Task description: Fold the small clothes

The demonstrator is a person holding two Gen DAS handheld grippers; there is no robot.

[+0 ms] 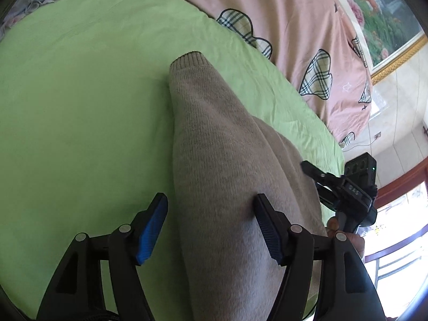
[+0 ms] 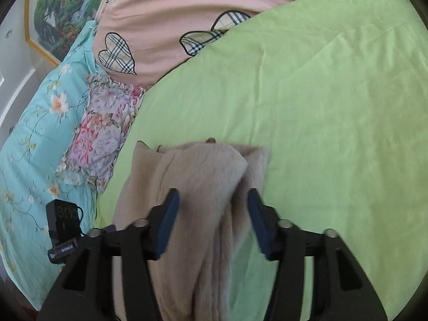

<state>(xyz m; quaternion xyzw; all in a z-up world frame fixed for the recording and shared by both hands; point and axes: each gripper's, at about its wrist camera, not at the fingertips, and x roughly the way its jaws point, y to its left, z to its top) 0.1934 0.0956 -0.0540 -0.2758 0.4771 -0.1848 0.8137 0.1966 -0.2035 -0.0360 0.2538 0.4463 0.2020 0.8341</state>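
My left gripper [image 1: 211,208]: nearest the lens in the left wrist view, its two blue-padded fingers spread wide apart and holding nothing; the right finger [image 1: 267,230] lies against the knit, the left finger over bare sheet.
My right gripper [image 2: 211,203]: fingers also spread apart, nothing clamped; a raised fold of the garment stands in the gap between them, blurred, and I cannot tell whether either pad touches it.
Beige knit sweater [image 1: 214,147]: lies on the green sheet [image 1: 80,107], running away from my left gripper, with a sleeve stretched forward and its ribbed cuff [image 1: 190,58] at the far end, flat on the sheet.
Same sweater from the right: the sweater [image 2: 203,171] is bunched in soft lengthwise folds under and just past my right fingers, its far edge lying on the green sheet [image 2: 321,107].
Other tool seen from the left: my right gripper's body [image 1: 347,187] sits at the sweater's right edge, my hand [image 1: 345,232] around its handle.
Beside the sheet: a floral cushion [image 2: 104,131] and a turquoise flowered cover [image 2: 40,123] to the left in the right wrist view.
Beyond: a pink quilt with plaid hearts [image 1: 294,26] borders the sheet's far side.
Farthest: a framed picture [image 1: 379,13] on the wall.
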